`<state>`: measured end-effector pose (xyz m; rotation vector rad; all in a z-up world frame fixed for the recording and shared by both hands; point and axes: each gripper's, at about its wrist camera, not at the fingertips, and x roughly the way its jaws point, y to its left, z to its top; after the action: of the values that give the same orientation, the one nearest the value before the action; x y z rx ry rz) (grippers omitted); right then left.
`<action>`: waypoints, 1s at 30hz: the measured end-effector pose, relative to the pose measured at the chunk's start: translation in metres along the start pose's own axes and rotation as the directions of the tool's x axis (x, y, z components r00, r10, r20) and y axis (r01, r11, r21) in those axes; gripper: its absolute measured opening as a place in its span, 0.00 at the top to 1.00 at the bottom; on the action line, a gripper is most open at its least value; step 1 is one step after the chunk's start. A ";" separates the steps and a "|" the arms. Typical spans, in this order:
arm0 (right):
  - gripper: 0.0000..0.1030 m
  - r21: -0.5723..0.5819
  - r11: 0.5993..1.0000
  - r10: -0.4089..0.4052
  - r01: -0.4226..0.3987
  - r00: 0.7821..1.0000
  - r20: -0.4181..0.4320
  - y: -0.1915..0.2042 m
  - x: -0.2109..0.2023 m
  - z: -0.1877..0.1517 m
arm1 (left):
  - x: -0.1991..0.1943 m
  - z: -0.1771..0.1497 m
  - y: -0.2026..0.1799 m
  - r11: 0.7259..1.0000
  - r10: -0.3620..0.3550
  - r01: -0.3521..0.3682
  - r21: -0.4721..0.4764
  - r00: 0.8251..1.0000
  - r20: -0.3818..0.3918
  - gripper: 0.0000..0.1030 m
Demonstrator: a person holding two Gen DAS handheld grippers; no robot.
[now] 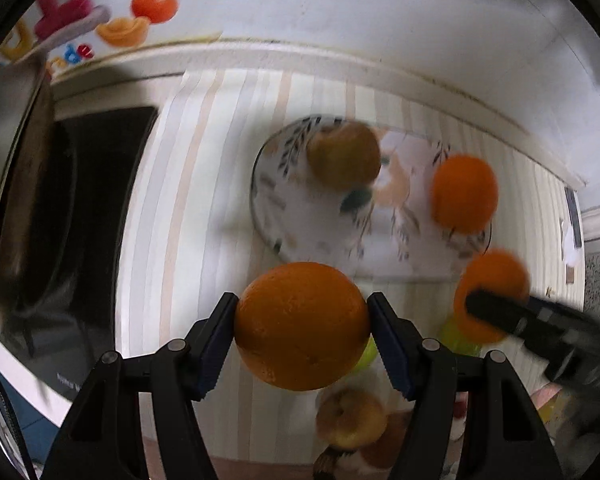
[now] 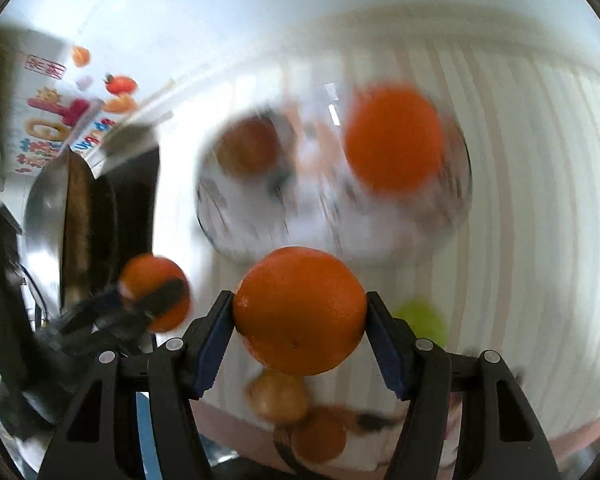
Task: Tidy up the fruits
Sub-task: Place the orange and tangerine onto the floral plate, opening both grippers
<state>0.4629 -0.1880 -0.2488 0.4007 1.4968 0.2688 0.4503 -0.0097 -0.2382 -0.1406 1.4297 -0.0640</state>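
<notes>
Between our left gripper's [image 1: 302, 322] padded fingers sits an orange [image 1: 302, 326], clamped at its widest part from both sides. Our right gripper [image 2: 300, 314] grips a second orange [image 2: 300, 312] the same way. Each pair of jaws stands about half open, spread only as far as the fruit's girth forces them, with the pads pressed flat on the peel. We judge this mid-line grip is chosen so that a round, smooth fruit cannot roll or squirt out while it hangs clear of the surface.

Beyond the jaws lies a round patterned plate [image 1: 268, 216] on a striped tablecloth [image 1: 204, 168]. It already bears a third orange [image 1: 464, 194] at one side and a brownish-yellow apple [image 1: 344, 156] at the other, well apart. The plate looks like the collecting place, and both grippers point down toward it, so we take it that the two held oranges are bound there; the bare middle between apple and orange seems the free spot.

Nearer us, below the held fruit, another apple [image 1: 350, 416] and a green fruit [image 1: 458, 336], too blurred to name, lie off the plate, apparently not yet sorted. From the left wrist view we see the right gripper's finger across its orange at the right; the two hands hang near each other. A dark glass cooktop [image 1: 92, 208] lies off to the left, and much of the background is smeared.
</notes>
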 end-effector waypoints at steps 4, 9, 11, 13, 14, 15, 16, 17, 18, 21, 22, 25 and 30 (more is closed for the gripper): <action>0.35 -0.075 0.993 -0.094 0.094 0.996 0.002 0.021 0.006 0.066 | 0.022 0.028 0.005 1.000 0.002 -0.002 -0.005 1.000 -0.031 0.38; 0.35 -0.113 0.981 -0.170 0.159 0.982 -0.087 0.028 0.050 0.121 | 0.042 0.045 -0.001 1.000 -0.006 0.005 -0.018 0.997 -0.077 0.38; 0.35 -0.132 0.973 -0.206 0.191 0.972 -0.113 0.028 0.065 0.131 | 0.050 0.049 -0.002 1.000 -0.007 0.005 -0.020 0.996 -0.091 0.38; 0.35 -0.135 0.968 -0.229 0.211 0.964 -0.137 0.025 0.080 0.138 | 0.057 0.051 -0.003 1.000 -0.009 0.006 -0.029 0.994 -0.105 0.38; 0.35 -0.134 0.968 -0.229 0.211 0.963 -0.144 0.023 0.083 0.137 | 0.060 0.052 -0.002 1.000 -0.009 0.005 -0.031 0.994 -0.110 0.38; 0.35 -0.141 0.966 -0.236 0.217 0.961 -0.141 0.023 0.085 0.140 | 0.063 0.052 -0.002 0.999 -0.008 0.004 -0.034 0.993 -0.114 0.38; 0.35 -0.144 0.965 -0.241 0.221 0.960 -0.142 0.023 0.086 0.141 | 0.065 0.052 -0.001 0.999 -0.007 0.003 -0.037 0.993 -0.119 0.38; 0.35 -0.146 0.964 -0.243 0.222 0.958 -0.149 0.023 0.087 0.142 | 0.068 0.052 0.000 0.999 -0.006 0.001 -0.039 0.992 -0.123 0.38; 0.35 -0.154 0.963 -0.244 0.220 0.958 -0.154 0.024 0.089 0.143 | 0.070 0.052 0.001 0.999 -0.003 -0.002 -0.040 0.992 -0.129 0.38; 0.35 -0.179 0.955 -0.266 0.236 0.950 -0.165 0.026 0.096 0.146 | 0.076 0.049 0.003 0.999 0.001 -0.006 -0.036 0.989 -0.146 0.38; 0.35 -0.184 0.953 -0.272 0.241 0.948 -0.167 0.026 0.097 0.147 | 0.076 0.049 0.003 0.999 0.005 -0.009 -0.032 0.990 -0.139 0.37; 0.33 -0.189 0.949 -0.284 0.251 0.943 -0.173 0.025 0.103 0.152 | 0.082 0.053 0.003 0.999 0.009 -0.014 -0.036 0.989 -0.149 0.37; 0.18 -0.152 0.963 -0.247 0.224 0.956 -0.157 0.020 0.092 0.161 | 0.082 0.058 0.009 0.998 -0.007 -0.002 -0.061 0.990 -0.143 0.37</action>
<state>0.6303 -0.1466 -0.3193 0.0906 1.6713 0.2160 0.5186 -0.0081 -0.3120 -0.1906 1.5752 -0.0331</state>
